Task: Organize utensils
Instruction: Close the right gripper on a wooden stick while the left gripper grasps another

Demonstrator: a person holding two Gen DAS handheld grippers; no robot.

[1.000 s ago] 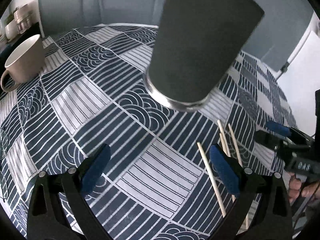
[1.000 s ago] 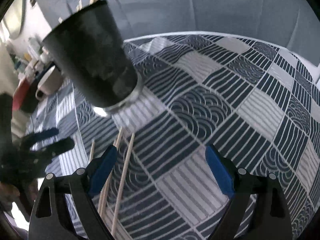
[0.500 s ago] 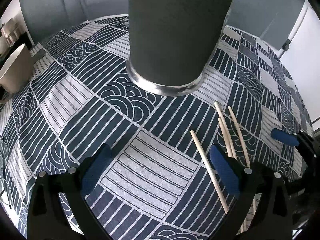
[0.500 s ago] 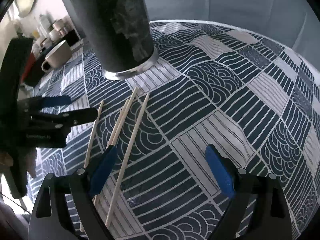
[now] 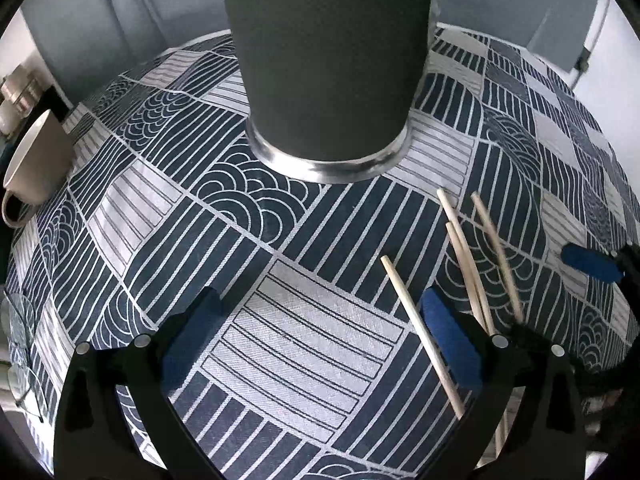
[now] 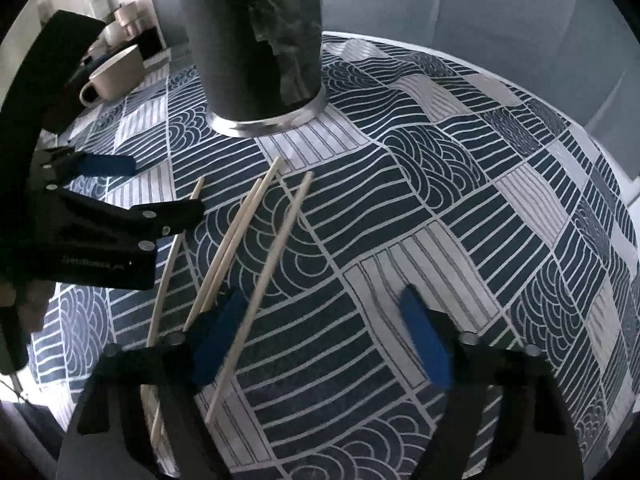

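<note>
The bench (image 5: 304,320) is the biggest thing here, round and covered in a navy-and-white patchwork cloth (image 6: 460,208) of stripes and wave arcs. Straight ahead of both grippers stands one tall dark cylindrical holder (image 5: 328,60) with a shiny metal foot; its top is cut off in both views, so what it contains cannot be seen. Only the right wrist view shows the mottled, scuffed patch on its side.

One beige mug (image 5: 36,168) sits far off to the left of the left gripper (image 5: 320,336); the right wrist view shows the same mug beyond that gripper, with some jars behind it too blurred to count.

Four wooden chopsticks (image 6: 240,236) lie loose on the cloth, short of the holder and not touching it. From the left gripper they fan out by its right finger, one passing just inside that blue pad. From the right gripper (image 6: 320,340) they lie by its left finger, one running between the fingers.

Both grippers stand with fingers wide apart, gripping nothing. Each view catches the other gripper at its edge; the right wrist view alone shows the person's fingers (image 6: 24,304) on its handle.
</note>
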